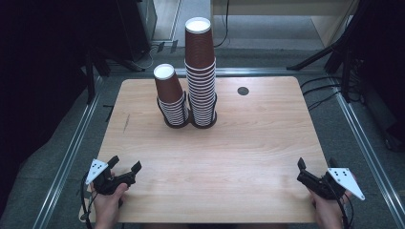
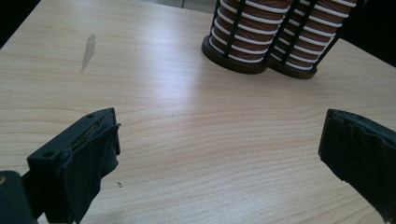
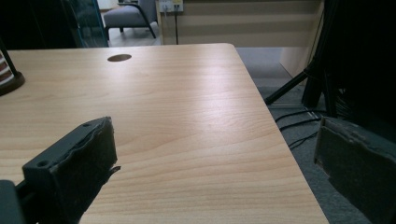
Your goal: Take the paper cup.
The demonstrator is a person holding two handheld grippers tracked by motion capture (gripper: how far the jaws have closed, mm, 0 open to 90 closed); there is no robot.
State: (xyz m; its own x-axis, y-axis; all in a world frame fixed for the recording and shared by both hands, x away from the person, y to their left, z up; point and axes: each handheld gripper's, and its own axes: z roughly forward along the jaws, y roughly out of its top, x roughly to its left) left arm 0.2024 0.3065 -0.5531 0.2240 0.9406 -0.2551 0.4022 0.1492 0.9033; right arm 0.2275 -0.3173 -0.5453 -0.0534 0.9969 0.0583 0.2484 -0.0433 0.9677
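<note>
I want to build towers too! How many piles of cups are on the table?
2. The taller stack stands at the far middle of the table; the shorter stack leans right beside it on its left. Both sit in black wire holders.

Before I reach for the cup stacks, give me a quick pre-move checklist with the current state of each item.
1. Left gripper open with nothing between its jaws: ok.
2. Right gripper open and holding nothing: ok.
3. Short cup stack seated in the black wire holder: ok, though its top cups lean left.
4. Tall cup stack upright in its side of the holder: ok.
5. Path across the table from both grippers to the stacks free of obstacles: ok.
6. Top cups loose enough to lift off singly: cannot tell.
</note>
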